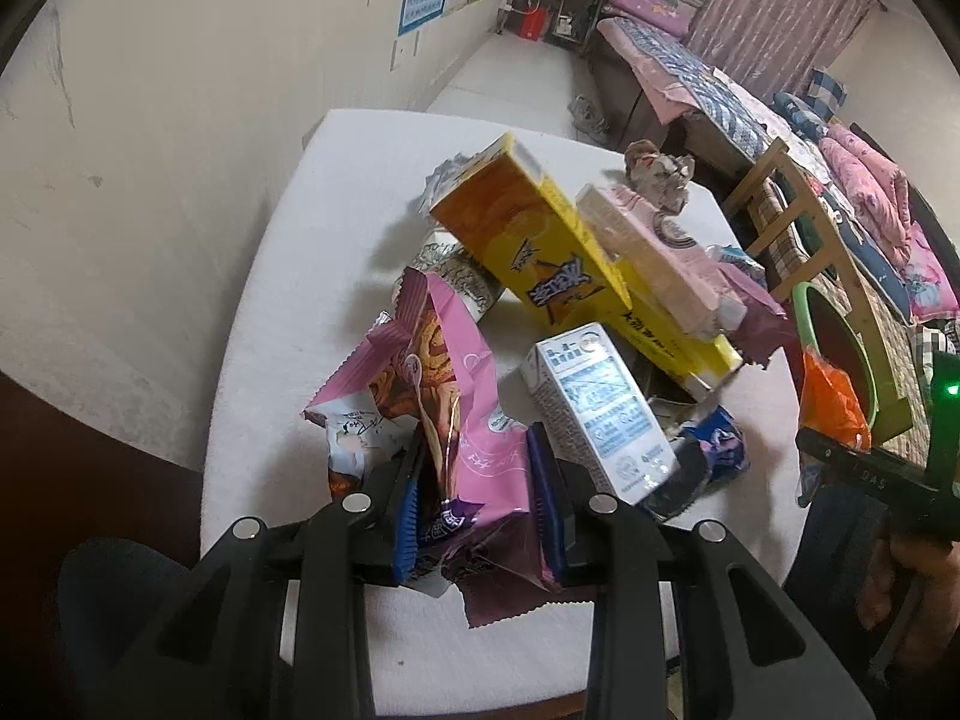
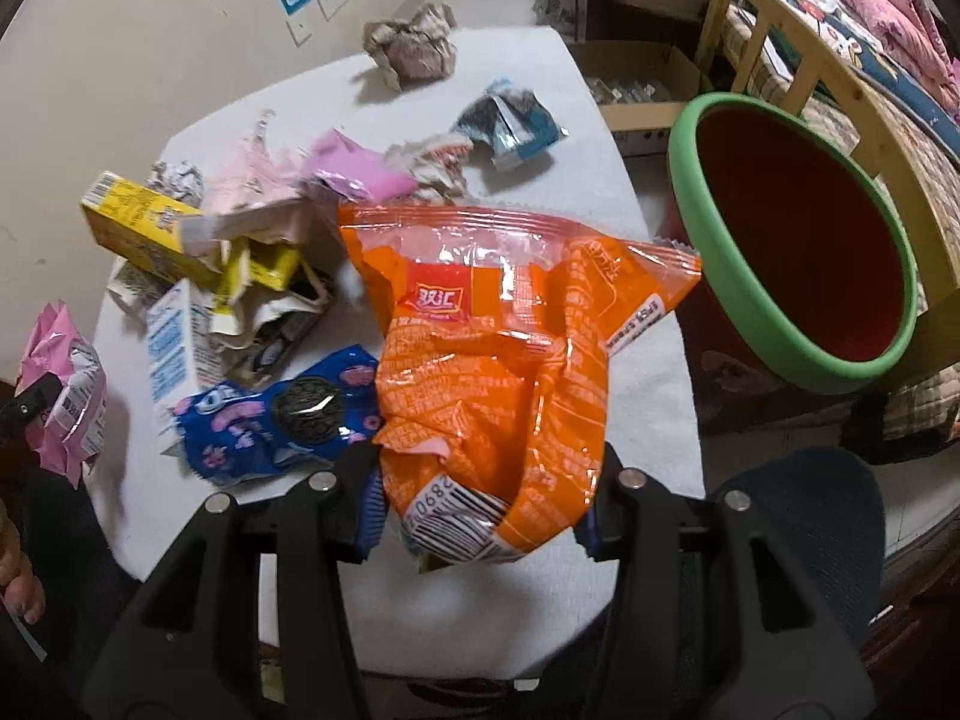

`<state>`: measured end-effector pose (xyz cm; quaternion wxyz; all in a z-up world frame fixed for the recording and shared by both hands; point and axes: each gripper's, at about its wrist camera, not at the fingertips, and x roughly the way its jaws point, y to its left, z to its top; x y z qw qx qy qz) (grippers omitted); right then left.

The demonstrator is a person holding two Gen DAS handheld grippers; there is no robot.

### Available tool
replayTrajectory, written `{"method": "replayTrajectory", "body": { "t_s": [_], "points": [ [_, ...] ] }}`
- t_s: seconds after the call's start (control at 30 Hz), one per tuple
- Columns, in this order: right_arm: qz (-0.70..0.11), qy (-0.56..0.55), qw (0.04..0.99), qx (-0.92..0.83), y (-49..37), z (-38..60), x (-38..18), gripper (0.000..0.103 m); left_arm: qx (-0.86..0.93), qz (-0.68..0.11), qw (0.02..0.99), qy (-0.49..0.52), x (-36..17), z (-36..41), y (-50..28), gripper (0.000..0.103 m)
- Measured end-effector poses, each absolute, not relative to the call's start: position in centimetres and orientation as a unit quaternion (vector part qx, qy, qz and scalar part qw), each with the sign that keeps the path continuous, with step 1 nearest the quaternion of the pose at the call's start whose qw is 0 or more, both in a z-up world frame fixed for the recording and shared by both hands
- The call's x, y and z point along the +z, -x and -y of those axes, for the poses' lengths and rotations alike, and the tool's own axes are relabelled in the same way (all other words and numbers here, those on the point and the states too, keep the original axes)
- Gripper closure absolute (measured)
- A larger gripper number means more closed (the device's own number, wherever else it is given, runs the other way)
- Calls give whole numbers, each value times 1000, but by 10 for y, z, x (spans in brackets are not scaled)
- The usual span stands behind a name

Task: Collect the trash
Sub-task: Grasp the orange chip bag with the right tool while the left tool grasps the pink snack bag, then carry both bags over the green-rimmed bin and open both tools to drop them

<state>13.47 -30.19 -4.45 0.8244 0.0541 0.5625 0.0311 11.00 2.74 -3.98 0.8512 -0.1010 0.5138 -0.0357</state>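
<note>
Our left gripper (image 1: 480,504) pinches a pink snack wrapper (image 1: 444,408) over the near edge of the white table (image 1: 288,300). Our right gripper (image 2: 480,504) pinches an orange snack bag (image 2: 504,348) near the table's right edge, just left of the green-rimmed bin (image 2: 780,336). A yellow box (image 1: 540,246), milk carton (image 1: 606,414) and blue cookie wrapper (image 2: 282,414) lie farther in.

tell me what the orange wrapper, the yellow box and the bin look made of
Orange wrapper, in the right gripper: thin glossy plastic film, judging by creases, glare and a clear top strip.
Yellow box: printed cardboard, likely; flat faces, torn ragged end.
Bin: probably moulded plastic, matte green rim, smooth red inside.
</note>
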Motion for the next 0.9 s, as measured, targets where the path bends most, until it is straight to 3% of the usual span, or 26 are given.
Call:
{"method": "replayTrajectory", "body": {
  "t_s": [0.47,0.9],
  "points": [
    [-526,-71,846,56,-136,305,-11,56,-92,-486,866,71,6,31,-106,74],
    [-481,-116,869,19,-141,405,15,56,-189,-473,860,22,38,158,-144,74]
  ]
}}
